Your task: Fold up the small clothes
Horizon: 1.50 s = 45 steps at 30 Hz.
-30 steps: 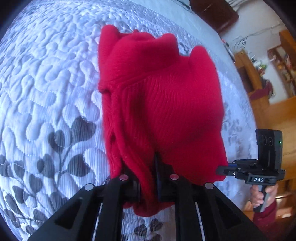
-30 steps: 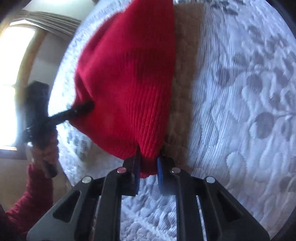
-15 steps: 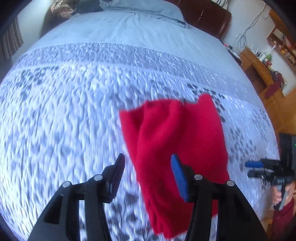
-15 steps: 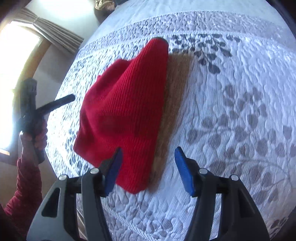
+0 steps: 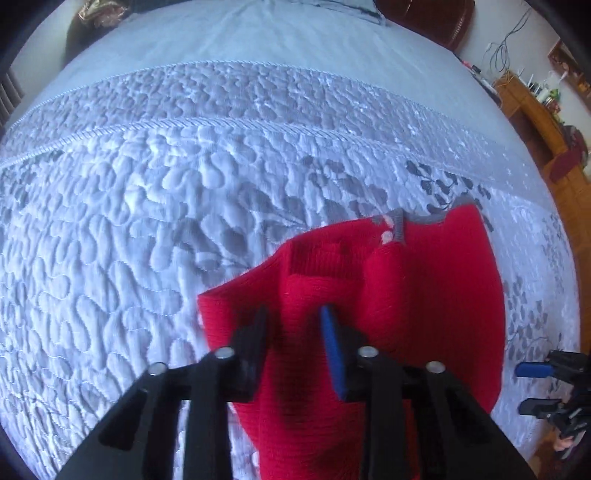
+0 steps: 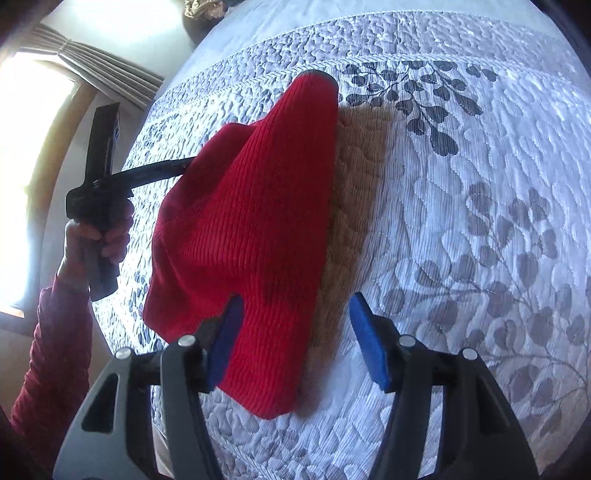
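A small red knitted garment (image 5: 406, 295) with a grey patterned trim lies folded on the quilted bed cover (image 5: 184, 184). My left gripper (image 5: 295, 325) is open, its jaws low over the garment's near left part, nothing held. In the right wrist view the garment (image 6: 251, 221) lies as a long red fold. My right gripper (image 6: 295, 314) is open, jaws either side of the garment's near right edge, empty. The left gripper (image 6: 177, 168) shows there at the garment's far left side. The right gripper (image 5: 532, 387) shows at the right edge of the left wrist view.
The bed cover (image 6: 461, 221) is pale with grey leaf patterns. A dark headboard (image 5: 424, 18) and wooden furniture (image 5: 535, 110) stand beyond the bed. A window with curtains (image 6: 74, 81) is at left. The person's red sleeve (image 6: 48, 350) is near the bed edge.
Both grippers let go of the red garment and opened. It now lies on the bed. The left gripper has since come back down over it.
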Each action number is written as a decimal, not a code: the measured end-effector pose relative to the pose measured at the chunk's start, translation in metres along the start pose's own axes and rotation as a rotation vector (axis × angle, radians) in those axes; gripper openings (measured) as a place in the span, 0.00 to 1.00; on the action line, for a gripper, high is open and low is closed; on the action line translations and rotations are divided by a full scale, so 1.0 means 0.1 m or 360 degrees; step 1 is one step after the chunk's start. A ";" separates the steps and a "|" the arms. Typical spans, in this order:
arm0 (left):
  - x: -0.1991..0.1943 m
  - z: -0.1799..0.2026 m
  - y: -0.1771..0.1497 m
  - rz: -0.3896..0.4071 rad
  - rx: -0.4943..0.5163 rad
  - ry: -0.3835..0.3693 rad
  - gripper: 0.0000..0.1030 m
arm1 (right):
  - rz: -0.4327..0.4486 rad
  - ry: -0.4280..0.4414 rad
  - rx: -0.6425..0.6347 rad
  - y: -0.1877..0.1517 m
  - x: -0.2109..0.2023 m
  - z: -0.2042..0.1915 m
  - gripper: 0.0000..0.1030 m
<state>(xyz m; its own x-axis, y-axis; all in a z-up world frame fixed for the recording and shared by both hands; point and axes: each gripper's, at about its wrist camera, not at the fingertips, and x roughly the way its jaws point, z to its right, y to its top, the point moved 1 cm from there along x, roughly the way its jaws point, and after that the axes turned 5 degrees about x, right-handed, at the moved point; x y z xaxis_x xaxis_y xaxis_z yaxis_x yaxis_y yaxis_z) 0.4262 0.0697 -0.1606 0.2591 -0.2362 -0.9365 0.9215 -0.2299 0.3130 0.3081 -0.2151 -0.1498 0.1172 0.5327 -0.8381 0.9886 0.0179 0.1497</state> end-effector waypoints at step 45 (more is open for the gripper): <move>0.00 -0.58 -0.23 0.0137 -0.0593 0.0004 0.39 | 0.0049 -0.0007 0.0281 1.38 0.51 0.43 0.47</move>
<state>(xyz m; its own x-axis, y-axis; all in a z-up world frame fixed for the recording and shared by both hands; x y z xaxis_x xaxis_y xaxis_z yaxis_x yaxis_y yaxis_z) 0.4220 0.1295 -0.1765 0.3407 -0.2371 -0.9098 0.9381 0.1498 0.3123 0.4542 -0.2221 -0.1943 0.1480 0.5267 -0.8370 0.9857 -0.1474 0.0815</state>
